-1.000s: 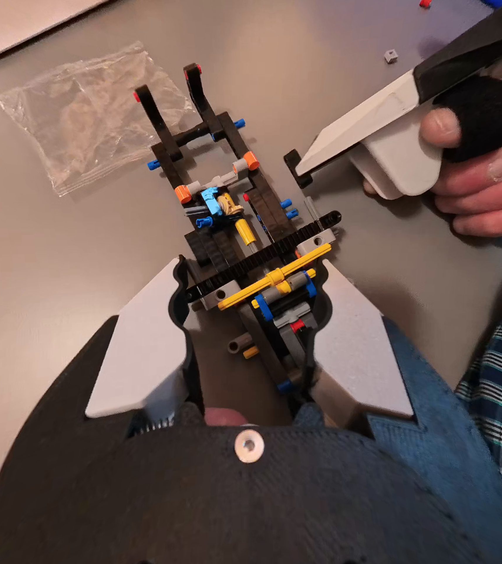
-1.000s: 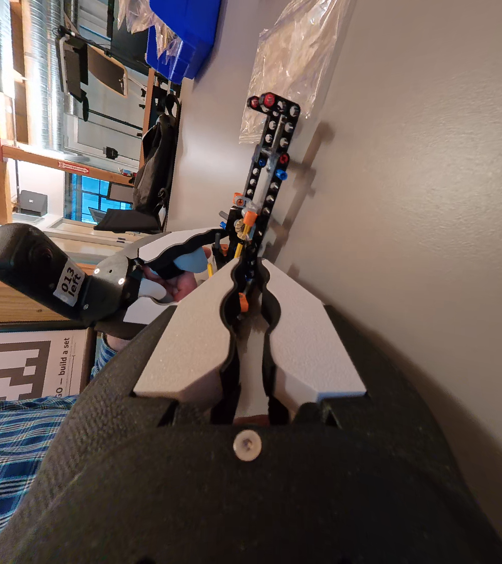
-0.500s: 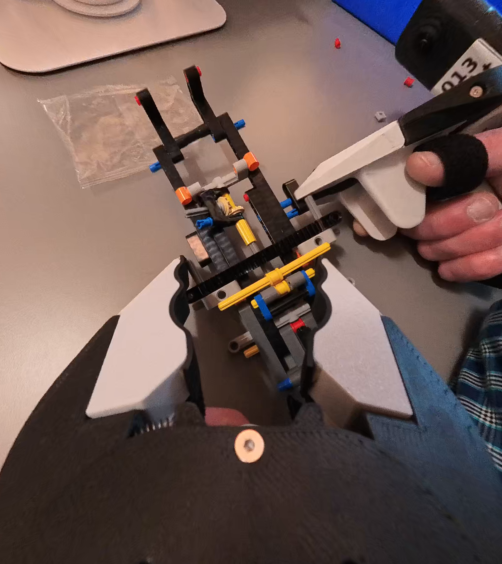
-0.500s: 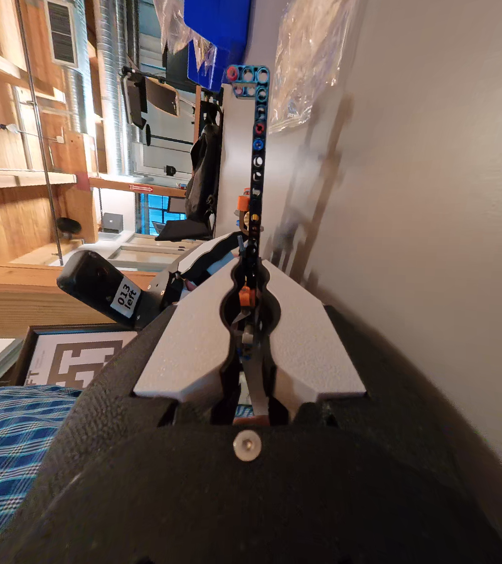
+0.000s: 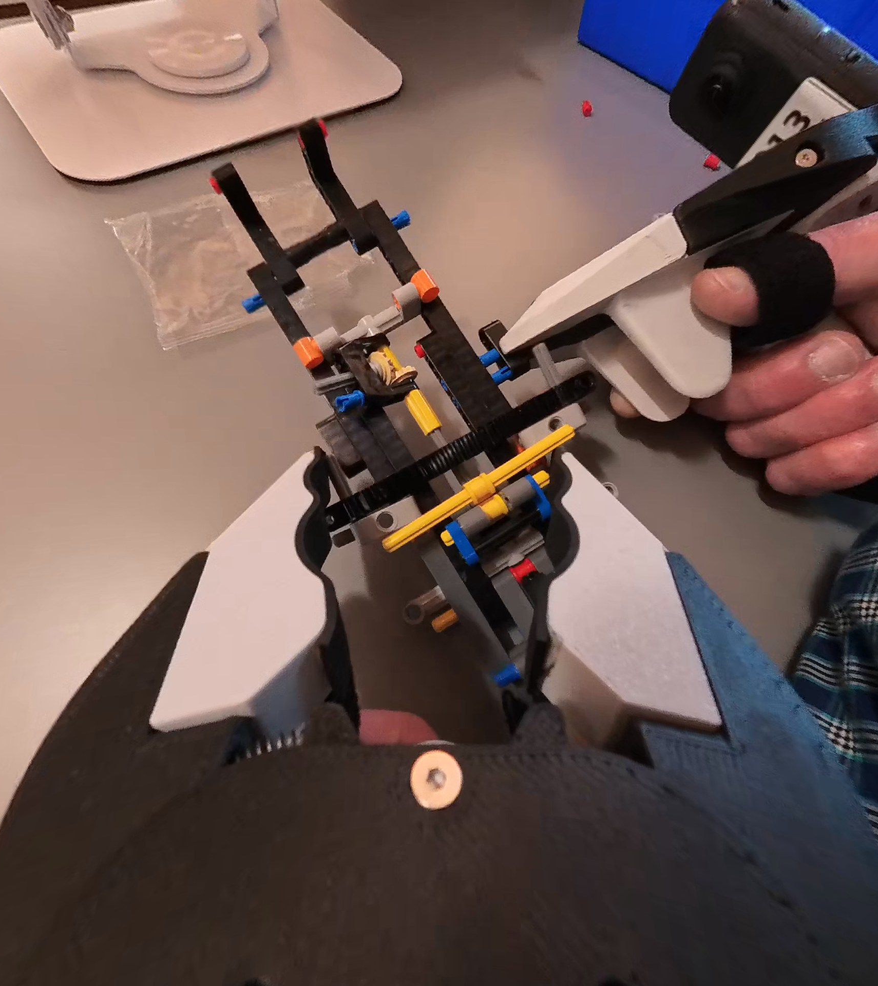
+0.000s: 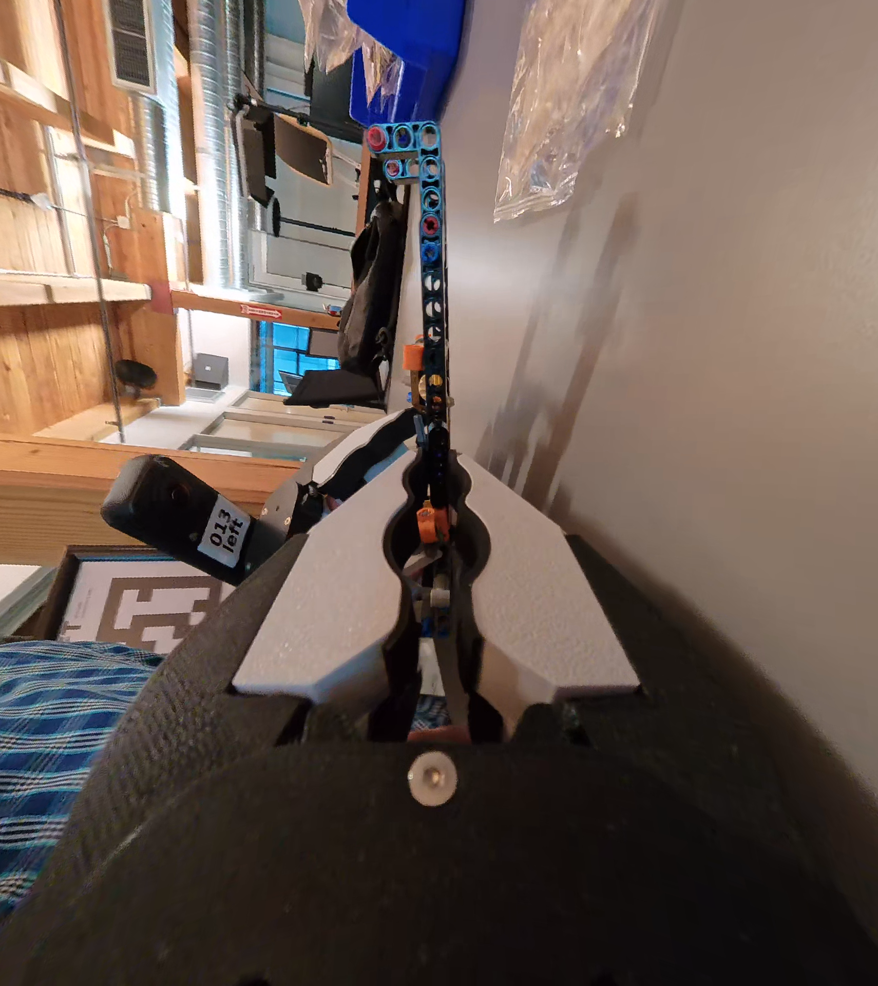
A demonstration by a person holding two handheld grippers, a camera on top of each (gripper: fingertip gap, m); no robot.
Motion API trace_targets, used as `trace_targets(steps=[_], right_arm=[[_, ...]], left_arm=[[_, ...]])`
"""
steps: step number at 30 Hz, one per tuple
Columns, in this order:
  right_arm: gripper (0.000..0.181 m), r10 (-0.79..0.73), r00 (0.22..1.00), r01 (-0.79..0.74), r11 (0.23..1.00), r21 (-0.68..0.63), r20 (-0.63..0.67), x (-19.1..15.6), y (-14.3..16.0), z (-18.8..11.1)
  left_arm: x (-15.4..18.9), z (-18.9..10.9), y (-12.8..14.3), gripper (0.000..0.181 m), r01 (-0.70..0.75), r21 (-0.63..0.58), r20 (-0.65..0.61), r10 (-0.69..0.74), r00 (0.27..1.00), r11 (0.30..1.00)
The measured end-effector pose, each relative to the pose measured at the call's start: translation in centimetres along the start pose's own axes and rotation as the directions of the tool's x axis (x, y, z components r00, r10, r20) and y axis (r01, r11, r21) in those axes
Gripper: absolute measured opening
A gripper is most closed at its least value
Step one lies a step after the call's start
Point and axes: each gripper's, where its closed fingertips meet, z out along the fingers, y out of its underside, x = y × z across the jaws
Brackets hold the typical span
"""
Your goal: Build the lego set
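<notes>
A: Two hand-held grippers meet on one lego chassis (image 5: 415, 427). Where does it sit?

B: Above the grey bench (image 5: 79, 453), between both tools. Its near end, with the yellow axle (image 5: 474, 491) and the black toothed rack (image 5: 426, 464), lies between the fingers of the left hand-held gripper (image 5: 439, 469).

A: Is that one clenched?

B: Its fingers stand fairly wide, spanning the width of the frame. The rack's end meets the left finger's pad and the right pad lies against the frame's side, so it grasps the lego chassis across its width.

A: And the right hand-held gripper (image 6: 434, 469)?

B: Turned on its side, its fingers pressed nearly together on the black side beam (image 6: 432, 299) of the same chassis. In the left wrist view its tip (image 5: 501, 341) meets the frame's right edge beside two blue pins (image 5: 495, 365), with a person's hand (image 5: 826, 363) around the handle.

A: Anything else about?

B: An empty clear plastic bag (image 5: 197, 261) lies flat beyond the chassis, a white base plate (image 5: 186, 80) farther off, a blue bin (image 5: 634, 37) at the far right, and two small red pieces (image 5: 586, 108) loose on the bench.
</notes>
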Motion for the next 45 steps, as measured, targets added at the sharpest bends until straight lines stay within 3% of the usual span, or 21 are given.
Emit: trace_targets(steps=[3, 12, 16, 32, 45], right_arm=[[0.004, -0.057, 0.998, 0.056, 0.998, -0.013, -0.024, 0.0, 0.0, 0.0], [0.004, -0.044, 0.999, 0.044, 0.999, -0.022, 0.001, -0.2, -0.1, 0.2], [0.003, -0.042, 0.999, 0.04, 0.998, -0.04, -0.029, 0.2, 0.2, 0.5], [0.004, -0.009, 0.997, 0.008, 1.0, -0.018, -0.07, 0.9, -0.1, 0.7], [0.002, -0.026, 0.997, 0.019, 0.996, -0.084, -0.075, 1.1, 0.1, 0.8]], left_arm=[[0.1, 0.1, 0.1, 0.08, 0.007, -0.006, -0.003, -0.007, 1.0, 1.0], [0.2, 0.4, 0.5, 0.083, 0.099, -0.042, -0.082, -0.102, 0.991, 0.994], [0.6, 0.8, 1.1, 0.1, 0.106, -0.098, -0.122, -0.117, 0.986, 0.99], [0.2, 0.9, 1.4, 0.087, 0.113, -0.111, -0.096, -0.124, 0.988, 0.987], [0.2, 0.9, 1.5, 0.086, 0.1, -0.114, -0.08, -0.11, 0.991, 0.988]])
